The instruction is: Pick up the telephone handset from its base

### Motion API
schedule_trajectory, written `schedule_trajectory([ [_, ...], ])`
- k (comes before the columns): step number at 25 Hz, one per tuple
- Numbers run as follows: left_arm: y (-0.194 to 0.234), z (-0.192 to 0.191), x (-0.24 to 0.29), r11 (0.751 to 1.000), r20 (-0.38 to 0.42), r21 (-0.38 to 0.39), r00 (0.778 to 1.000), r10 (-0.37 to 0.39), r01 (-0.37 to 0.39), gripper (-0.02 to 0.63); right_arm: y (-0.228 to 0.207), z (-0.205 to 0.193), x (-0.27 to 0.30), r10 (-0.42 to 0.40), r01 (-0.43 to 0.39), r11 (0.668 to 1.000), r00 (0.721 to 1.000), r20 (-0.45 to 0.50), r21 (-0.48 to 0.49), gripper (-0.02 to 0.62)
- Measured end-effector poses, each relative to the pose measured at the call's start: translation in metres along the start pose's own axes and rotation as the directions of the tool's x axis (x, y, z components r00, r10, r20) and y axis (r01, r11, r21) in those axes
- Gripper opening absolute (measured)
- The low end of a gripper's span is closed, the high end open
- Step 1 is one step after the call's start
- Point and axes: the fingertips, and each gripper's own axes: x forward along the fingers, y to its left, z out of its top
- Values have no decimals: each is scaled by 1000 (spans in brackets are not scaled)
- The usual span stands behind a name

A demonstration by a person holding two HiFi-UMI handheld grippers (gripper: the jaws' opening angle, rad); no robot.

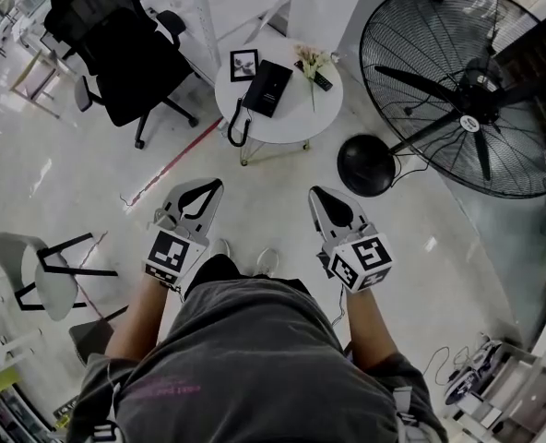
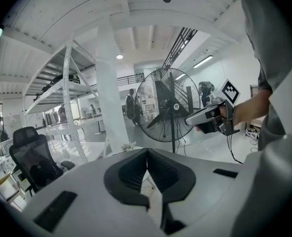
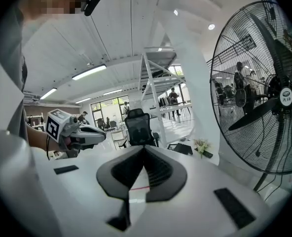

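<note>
The left claw [image 1: 213, 185] and the right claw [image 1: 317, 193] are cased in smooth, matt white plastic, and their inner pads [image 2: 133, 172] are faced with a ribbed, matt black lining. The telephone [image 1: 269, 88] is seen as matt black plastic on a smooth white worktop [image 1: 291, 129]. The floor [image 1: 79, 169] is polished to a gloss. The fan guard [image 1: 411, 26] is formed of black metal wire.

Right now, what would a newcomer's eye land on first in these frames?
The big black floor fan dominates the right side of the head view. Ahead sits a small round white table with the black telephone on it. Low in the head view, the left gripper and right gripper are held out short of the table, tongs shut and empty.
</note>
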Motion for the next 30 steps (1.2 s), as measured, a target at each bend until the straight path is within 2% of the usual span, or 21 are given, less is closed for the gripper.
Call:
schedule_trajectory([
  [5,-5,-5,6,1000,-25,-20,1000,15,-15,15,-13,-5,-3,4,-4,1000,1000,-5,7,20],
  [16,15,-1,27,1000,-6,-17,1000,17,-17,15,-29,3,17,3,-3,1000,1000,-16,3,20],
  [23,48,-9,55,999,-3,-34,1000,-4,4,15,-45,10,55,-13,13,1000,999,-37,-1,20],
  [30,105,-14,92,998,3,-37,999,-52,52,15,-57,25,117,-36,36,999,998,-51,5,20],
])
